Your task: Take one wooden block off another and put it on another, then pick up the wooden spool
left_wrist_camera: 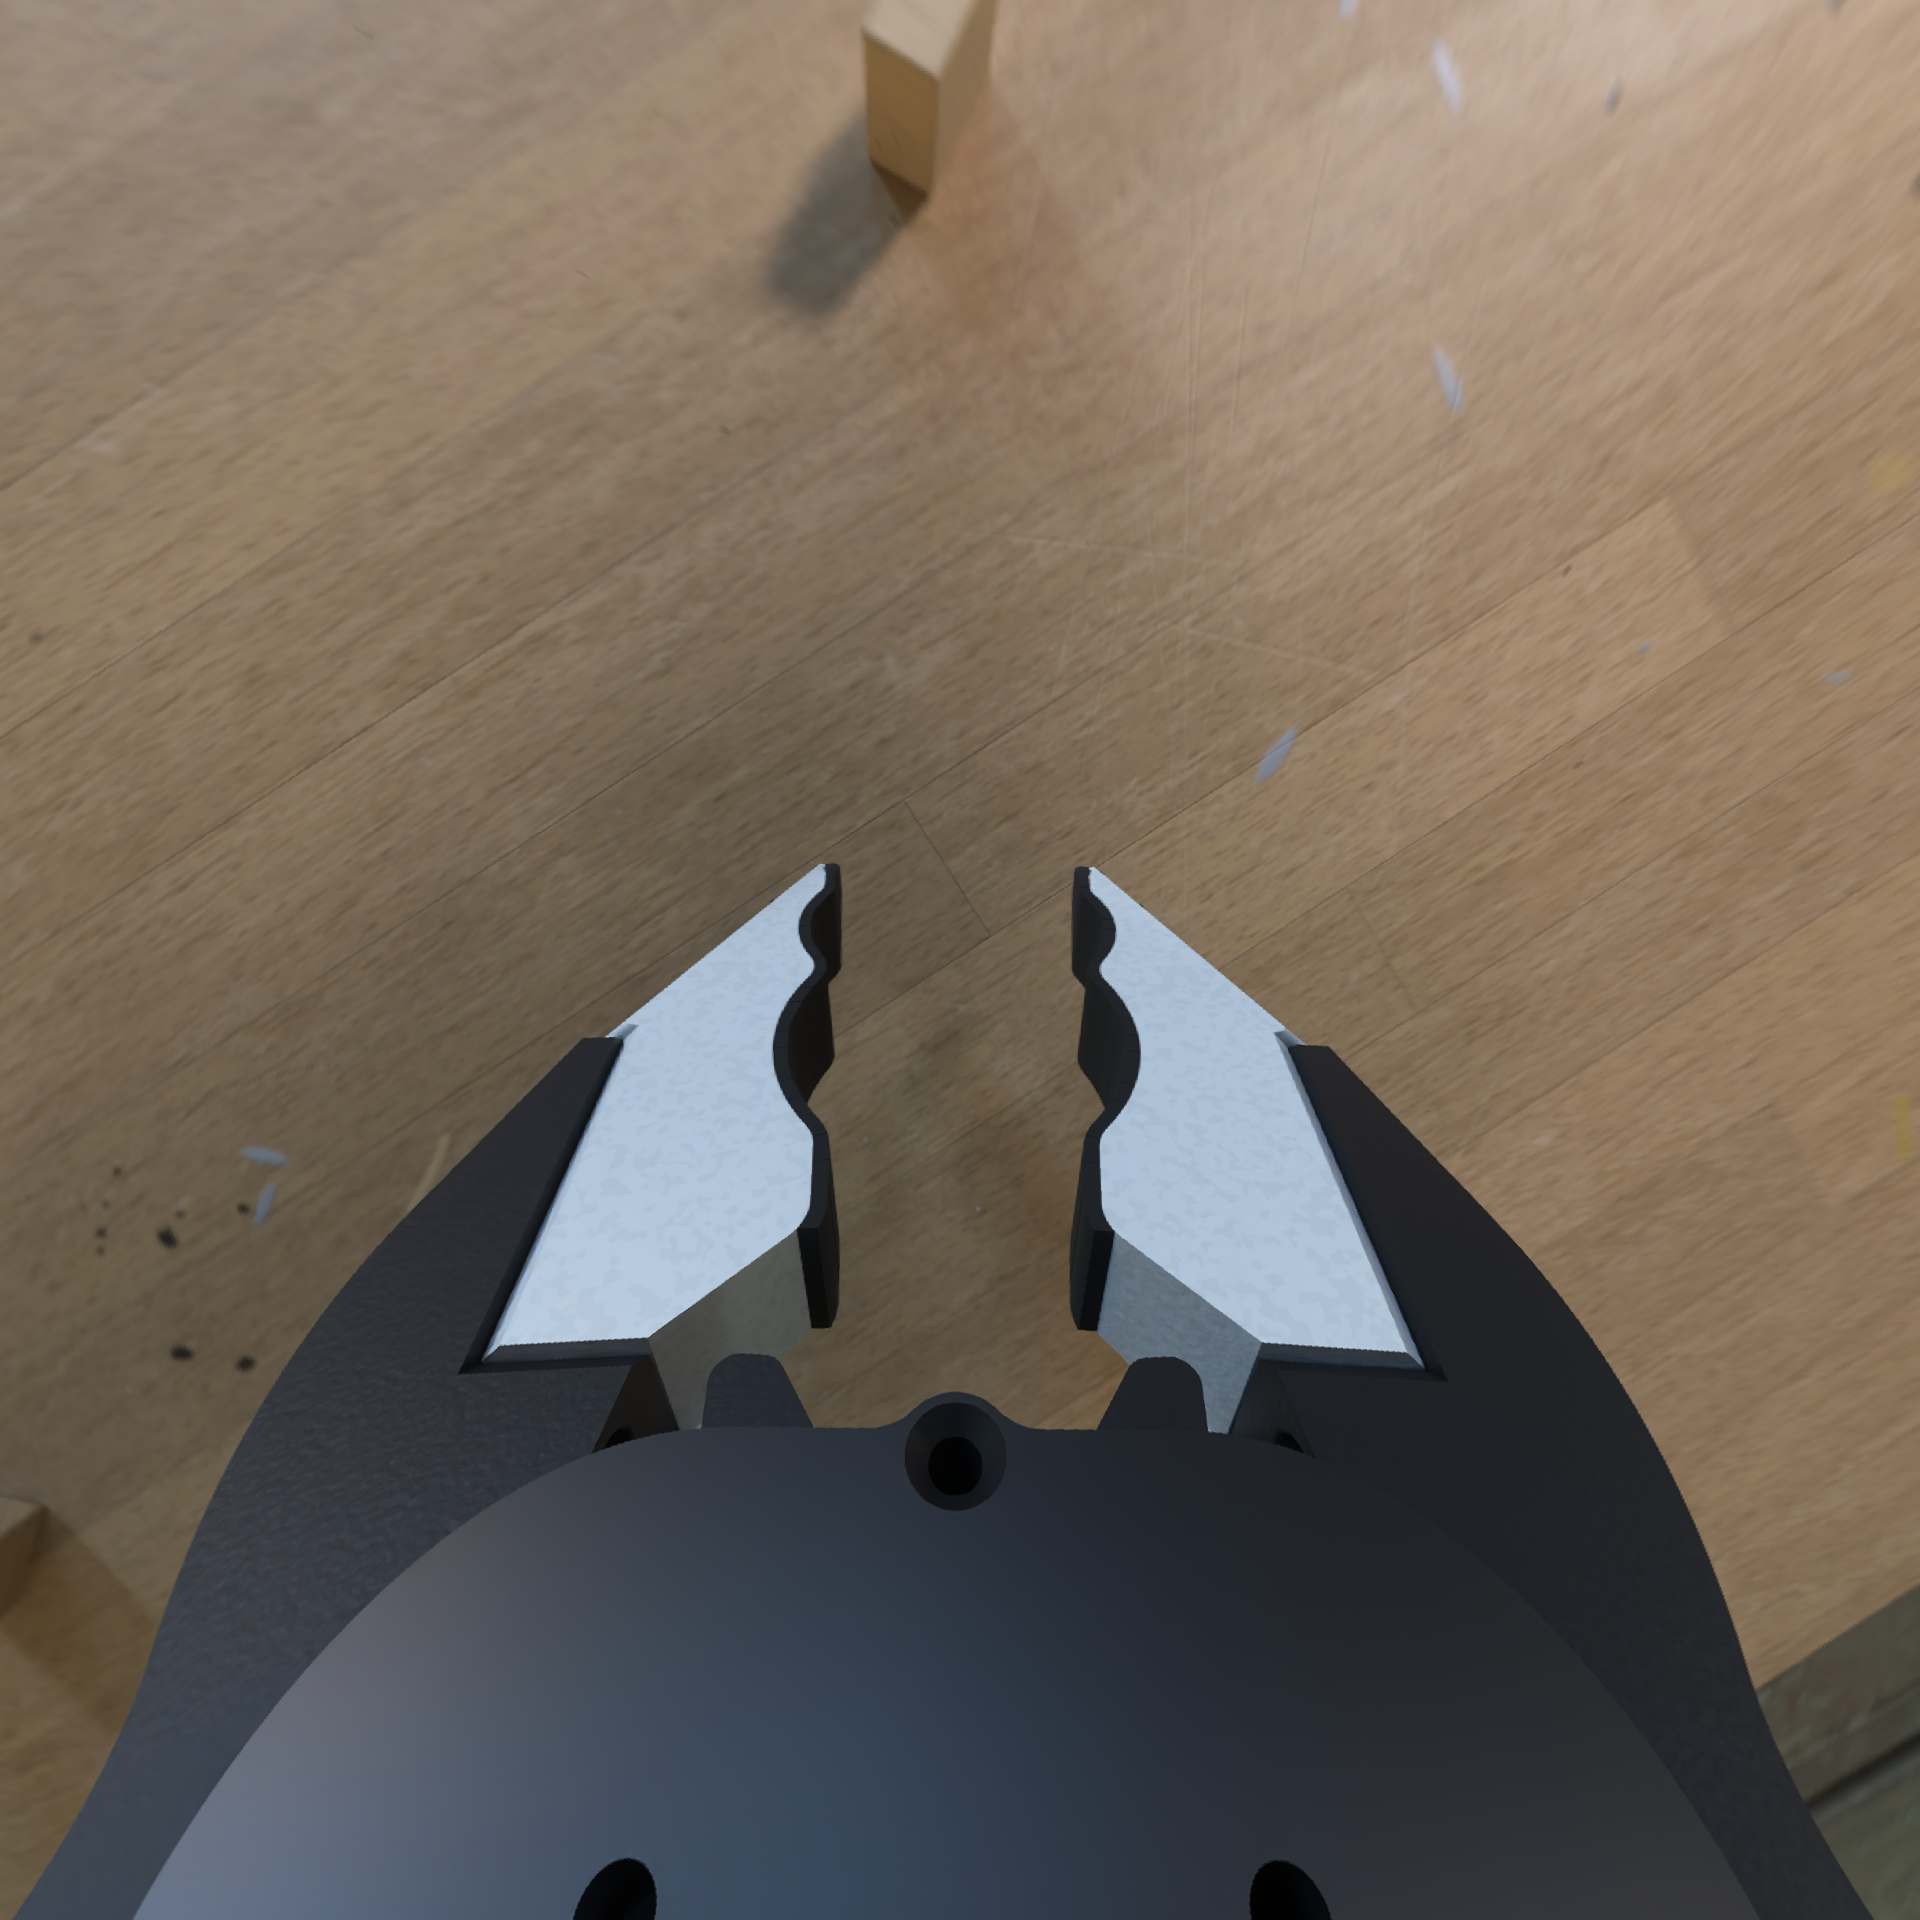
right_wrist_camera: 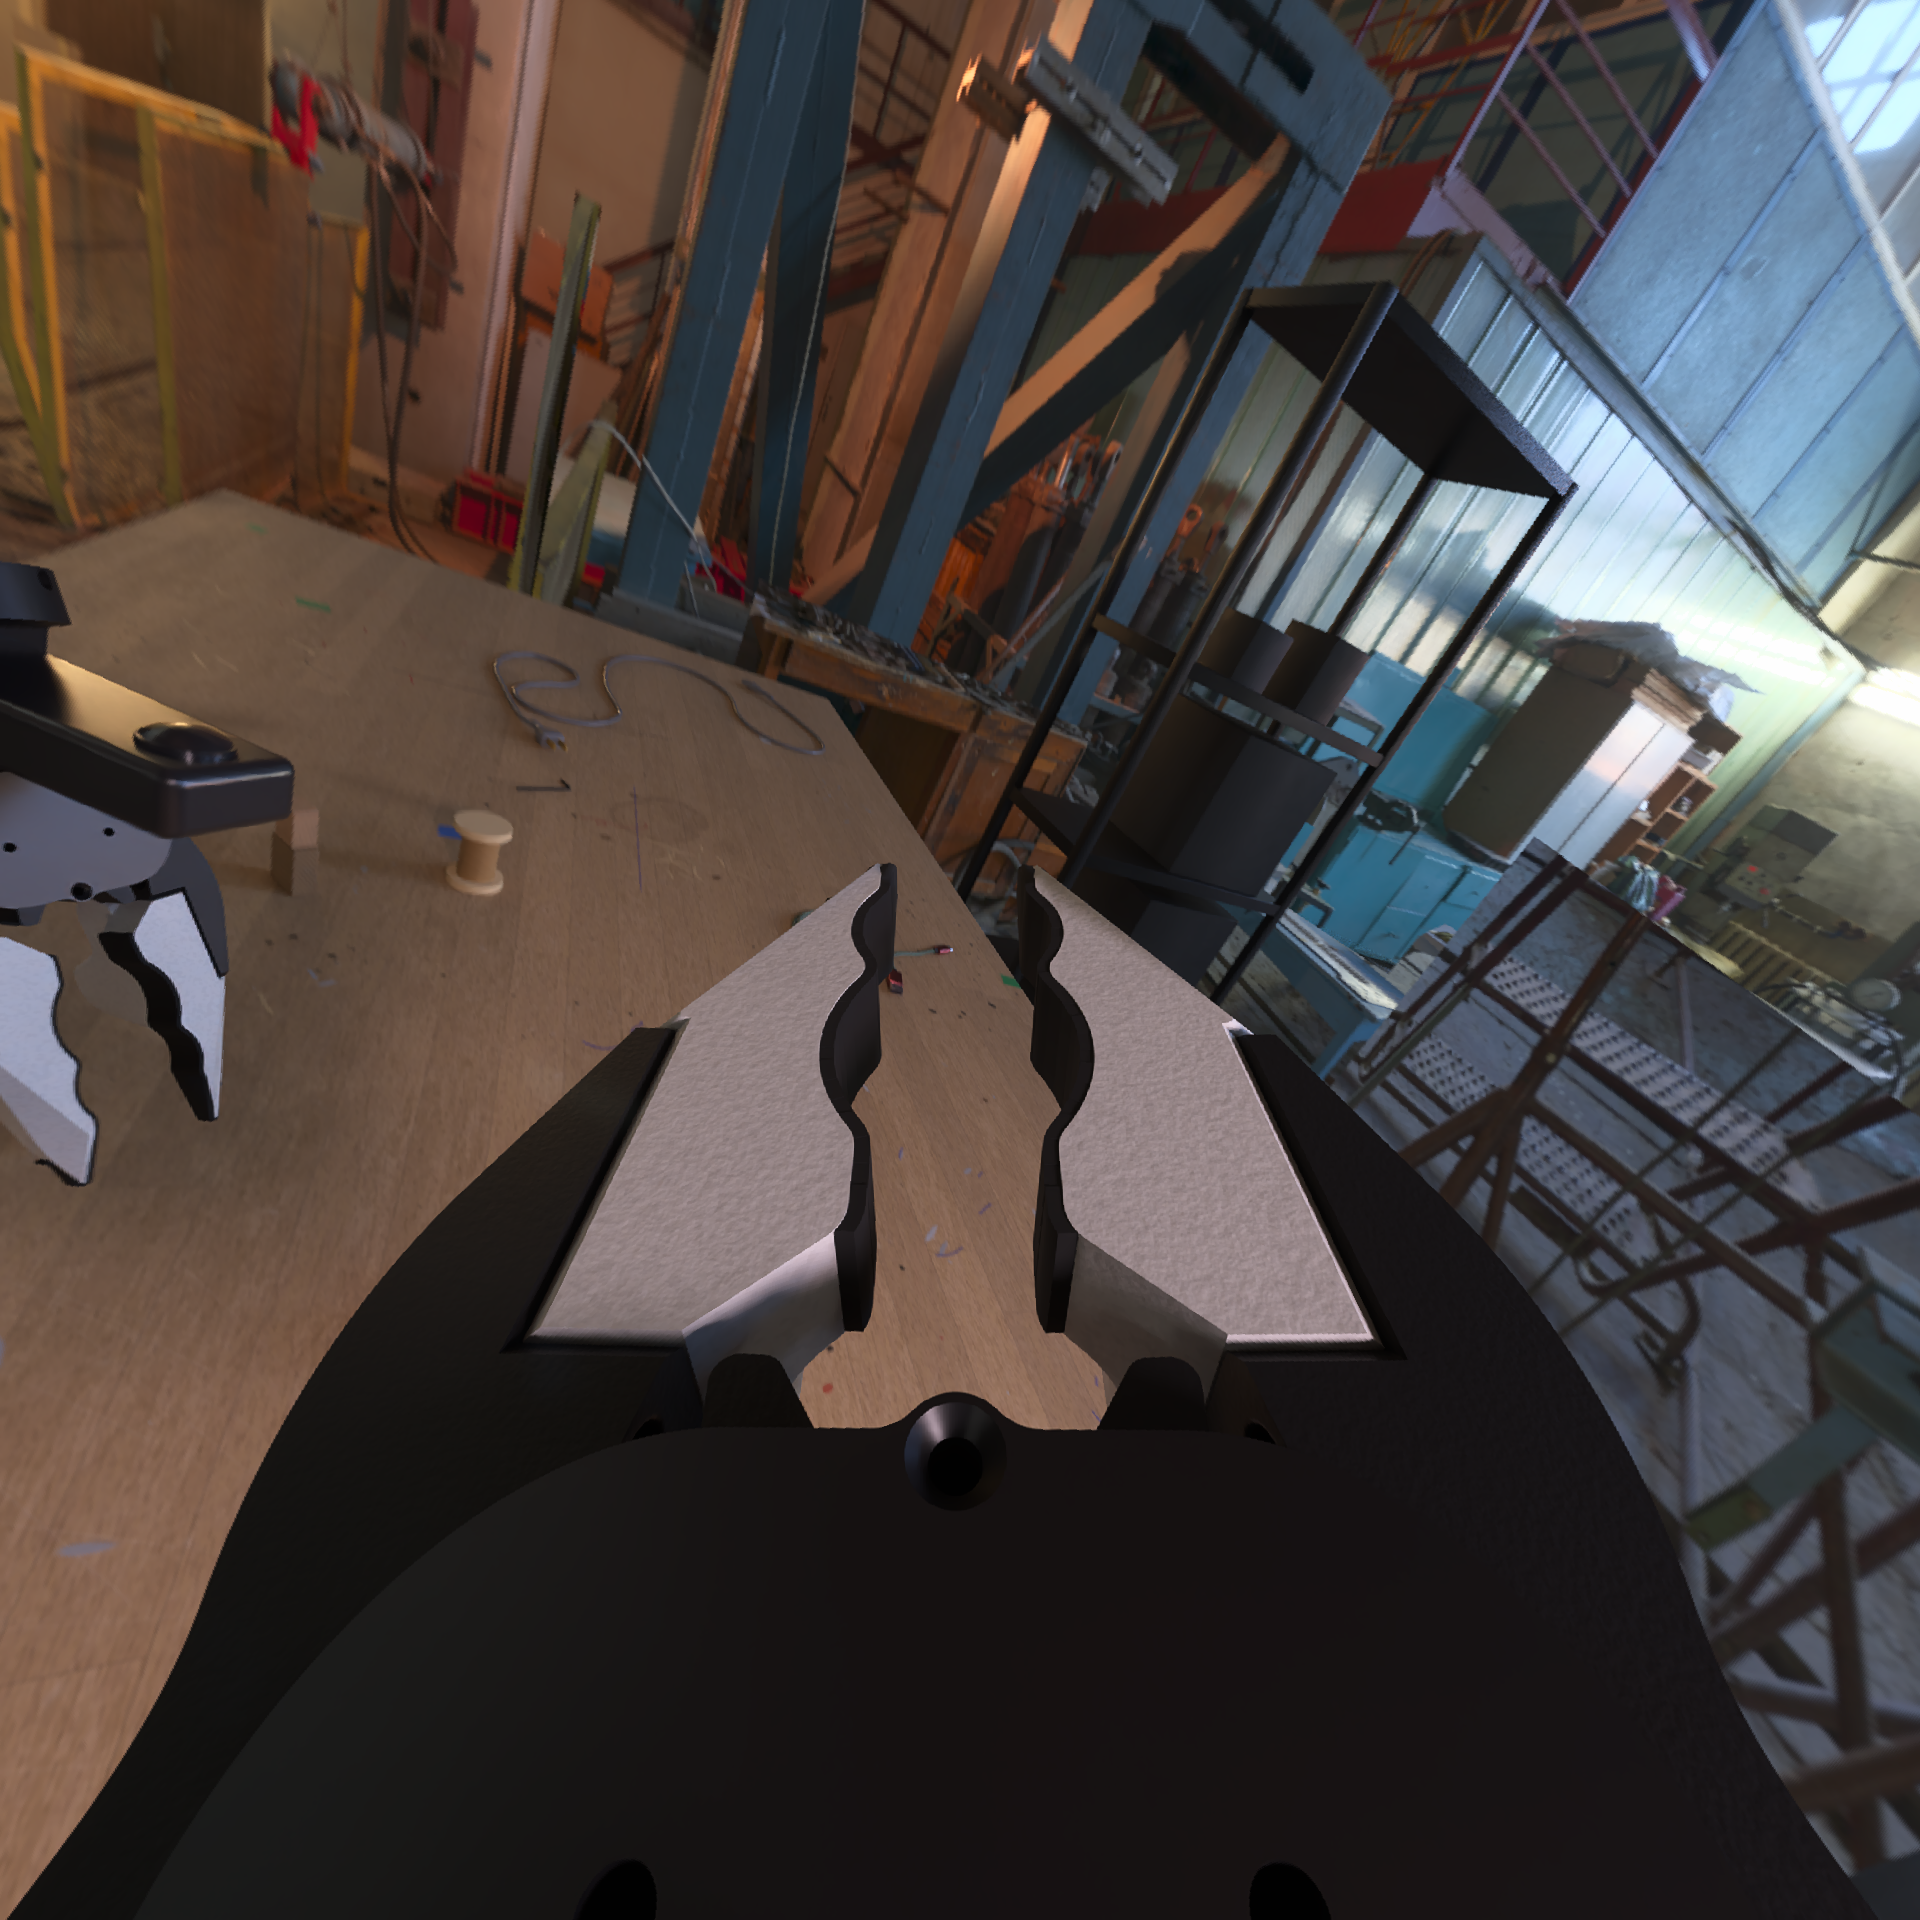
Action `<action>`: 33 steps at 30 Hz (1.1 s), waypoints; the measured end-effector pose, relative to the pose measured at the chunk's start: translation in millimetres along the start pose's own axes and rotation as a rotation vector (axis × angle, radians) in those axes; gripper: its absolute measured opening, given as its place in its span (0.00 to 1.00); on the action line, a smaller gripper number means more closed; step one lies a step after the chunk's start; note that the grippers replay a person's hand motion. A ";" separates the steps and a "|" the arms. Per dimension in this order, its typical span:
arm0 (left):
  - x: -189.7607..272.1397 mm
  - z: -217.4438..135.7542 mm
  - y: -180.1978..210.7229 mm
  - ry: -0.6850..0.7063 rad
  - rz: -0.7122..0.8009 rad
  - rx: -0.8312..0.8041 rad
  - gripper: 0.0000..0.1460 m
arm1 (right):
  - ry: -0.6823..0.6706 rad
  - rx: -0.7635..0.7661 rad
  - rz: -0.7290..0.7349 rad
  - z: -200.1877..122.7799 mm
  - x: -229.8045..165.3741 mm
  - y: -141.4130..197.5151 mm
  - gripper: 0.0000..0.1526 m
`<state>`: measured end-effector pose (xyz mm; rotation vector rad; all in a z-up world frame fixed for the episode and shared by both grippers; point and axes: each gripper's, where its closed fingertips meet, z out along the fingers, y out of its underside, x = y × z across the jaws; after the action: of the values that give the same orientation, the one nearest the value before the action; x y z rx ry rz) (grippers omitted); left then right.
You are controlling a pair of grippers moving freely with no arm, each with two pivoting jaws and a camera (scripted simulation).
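Left hand-held gripper (left_wrist_camera: 956,873): is being held spread and empty, pointed down at bare table (left_wrist_camera: 416,520); nothing is being pinched.
Right hand-held gripper (right_wrist_camera: 956,878): is being held slightly parted and empty, aimed along the table toward its far edge.
Wooden blocks: a stacked pair (right_wrist_camera: 294,852) is being seen beyond the left hand-held gripper in the right wrist view; a block (left_wrist_camera: 928,94) is being cut off by the top edge of the left wrist view, another (left_wrist_camera: 19,1558) by its left edge.
Wooden spool (right_wrist_camera: 480,852): is lying on its side near the stack, well apart from both hand-held grippers.
Risk, stack: the lower block is likely being exposed to knocking if the descent is being made off-centre.
Risk, spool: rolling away is being invited if only one flange is being touched.
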<state>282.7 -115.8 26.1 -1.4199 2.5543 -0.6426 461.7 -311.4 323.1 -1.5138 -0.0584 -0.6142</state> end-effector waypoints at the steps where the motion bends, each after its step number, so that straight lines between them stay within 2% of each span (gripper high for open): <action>1: 1.0 6.8 1.8 -0.004 0.030 -0.032 0.33 | 0.000 -0.016 -0.015 0.8 -1.4 1.8 0.15; 3: -3.0 15.5 -3.3 -0.055 0.074 -0.022 0.37 | -0.004 -0.044 -0.045 2.0 -4.7 4.6 0.15; 5: -4.1 21.4 -13.4 -0.063 0.090 0.016 0.34 | -0.018 -0.061 -0.069 3.6 -8.4 6.0 0.15; 12: -3.3 49.9 -70.0 0.063 0.235 0.030 0.16 | -0.050 -0.104 -0.100 16.8 -19.6 11.6 0.15; 16: 14.3 66.7 -103.2 0.197 0.306 0.090 0.16 | -0.029 -0.169 -0.123 19.1 -17.3 22.7 0.15; 17: 15.7 66.5 -109.3 0.206 0.293 0.116 0.17 | -0.022 -0.178 -0.122 18.8 -15.6 24.4 0.15; 19: 19.0 53.4 -118.4 0.227 0.241 0.206 0.32 | 0.000 -0.176 -0.117 17.6 -10.7 25.1 0.15; 21: 22.5 18.1 -121.4 0.245 0.208 0.361 0.40 | 0.010 -0.157 -0.111 15.9 -7.3 23.3 0.15; 23: 15.4 -37.6 -113.3 0.163 0.235 0.545 0.44 | 0.007 -0.131 -0.103 14.6 -5.1 20.4 0.15; 24: 3.4 -69.1 -104.0 0.058 0.268 0.625 0.45 | 0.007 -0.117 -0.099 14.4 -3.9 18.8 0.15; 27: -61.6 -162.0 -56.5 -0.424 0.362 0.765 0.42 | 0.007 -0.083 -0.080 15.9 -1.5 16.4 0.15; 28: -85.3 -179.9 -34.6 -0.517 0.384 0.721 0.41 | 0.008 -0.080 -0.075 17.4 -0.7 17.0 0.15; 29: -108.3 -187.5 -12.0 -0.549 0.374 0.626 0.42 | 0.012 -0.082 -0.073 19.2 0.4 18.3 0.15; 33: -180.3 -166.4 67.3 -0.501 0.320 0.138 0.53 | 0.027 -0.125 -0.073 28.4 2.7 28.8 0.15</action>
<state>273.3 115.1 132.5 -0.9463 2.2147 -0.3466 485.3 -287.5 300.4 -1.6297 -0.0559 -0.7072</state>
